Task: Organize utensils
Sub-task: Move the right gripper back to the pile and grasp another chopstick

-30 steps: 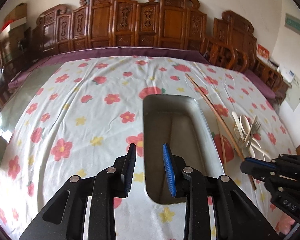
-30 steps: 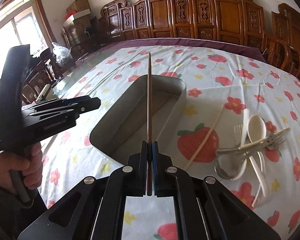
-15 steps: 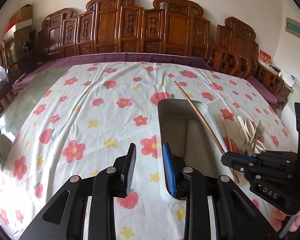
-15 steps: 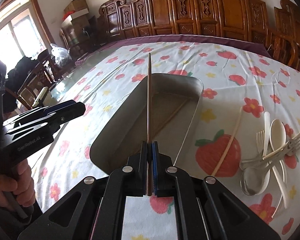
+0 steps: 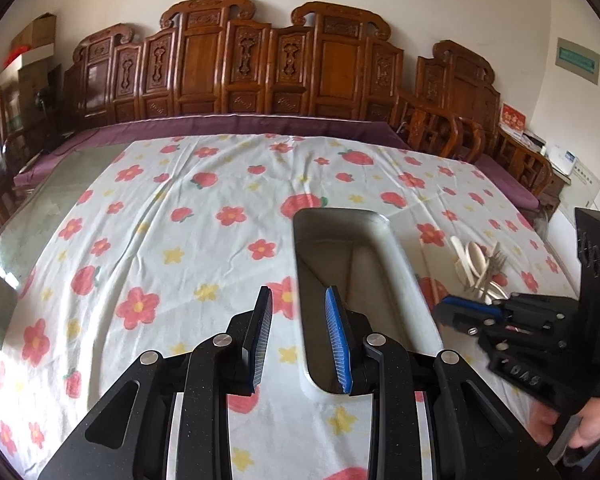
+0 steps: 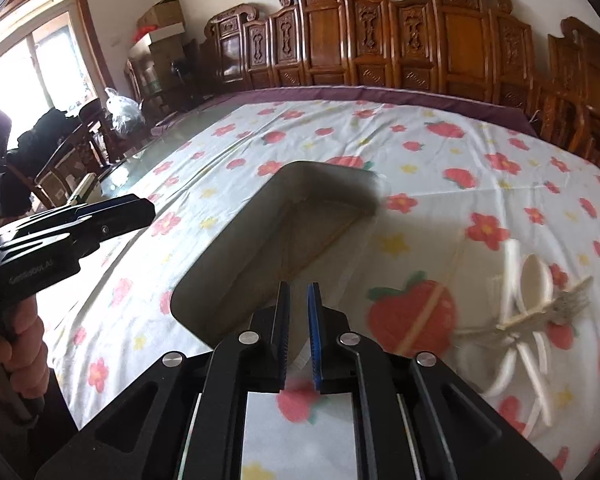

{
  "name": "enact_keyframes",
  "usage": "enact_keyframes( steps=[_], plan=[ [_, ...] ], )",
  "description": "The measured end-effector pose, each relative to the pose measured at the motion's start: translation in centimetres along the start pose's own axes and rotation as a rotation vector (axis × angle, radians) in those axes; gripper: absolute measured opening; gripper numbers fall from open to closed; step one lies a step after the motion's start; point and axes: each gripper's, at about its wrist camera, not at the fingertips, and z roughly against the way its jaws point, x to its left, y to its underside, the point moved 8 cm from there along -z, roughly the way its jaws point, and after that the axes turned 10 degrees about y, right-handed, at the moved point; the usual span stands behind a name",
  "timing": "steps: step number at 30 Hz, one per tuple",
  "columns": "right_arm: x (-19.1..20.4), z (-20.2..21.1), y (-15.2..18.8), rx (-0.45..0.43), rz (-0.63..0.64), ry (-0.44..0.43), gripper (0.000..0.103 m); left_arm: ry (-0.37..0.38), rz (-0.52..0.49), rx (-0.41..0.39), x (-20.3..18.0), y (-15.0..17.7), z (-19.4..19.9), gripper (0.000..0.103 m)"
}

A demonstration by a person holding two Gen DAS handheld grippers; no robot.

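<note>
Just above the near end of the metal tray (image 6: 236, 280), the right gripper (image 6: 299, 334) has its jaws parted by a narrow gap with nothing between them; they have just been opening. A thin chopstick (image 6: 320, 246) lies slanted on the tray floor beyond them, so this release looks done. The sound move now is to lift clear before swinging right, so the fingers do not clip the tray's rim. Beside it, the left gripper (image 5: 300, 334) hovers over the tray's near left edge, jaws partly open and empty; it could steady the tray if it slides on the floral cloth (image 5: 172, 240). Further right, a second chopstick (image 6: 436, 300) lies across a printed strawberry, and beyond it sits the tangled pile of pale spoons and forks (image 6: 532, 304). Taking the lone chopstick first, gripped near one end, seems easiest.
</note>
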Motion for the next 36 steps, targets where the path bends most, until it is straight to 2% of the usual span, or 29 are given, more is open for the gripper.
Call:
enact_keyframes(
  steps=[3,6,14,19,22,24,31,36],
  plan=[
    [-2.6,1.6,1.1,-0.007,-0.003,0.038,0.011,0.024,-0.015,0.006,-1.4,0.2,-0.2,0.026],
    [-6.1,3.1,2.6,-0.001,-0.009,0.096,0.027,0.054,-0.032,0.013,-3.0,0.6,-0.6,0.026],
    [-13.3,4.3,5.0,0.022,-0.084,0.195,0.028,0.112,-0.083,0.061,-6.9,2.3,-2.3,0.026],
    [-15.1,3.4,5.4,0.045,-0.116,0.221,0.029,0.129,-0.101,0.069,-8.5,2.9,-2.7,0.026],
    [-16.0,2.4,5.7,0.069,-0.14,0.232,0.035,0.139,-0.104,0.075,-9.1,3.3,-2.9,0.026],
    [-16.5,1.5,5.7,0.083,-0.157,0.236,0.035,0.143,-0.107,0.078,-9.4,3.6,-3.0,0.026],
    [-17.8,0.3,4.3,0.096,-0.222,0.241,0.035,0.166,-0.102,0.094,-10.4,3.5,-3.2,0.026],
    [-20.9,-0.4,3.2,0.117,-0.273,0.268,0.035,0.179,-0.16,0.121,-12.6,3.0,-3.8,0.026]
  ],
)
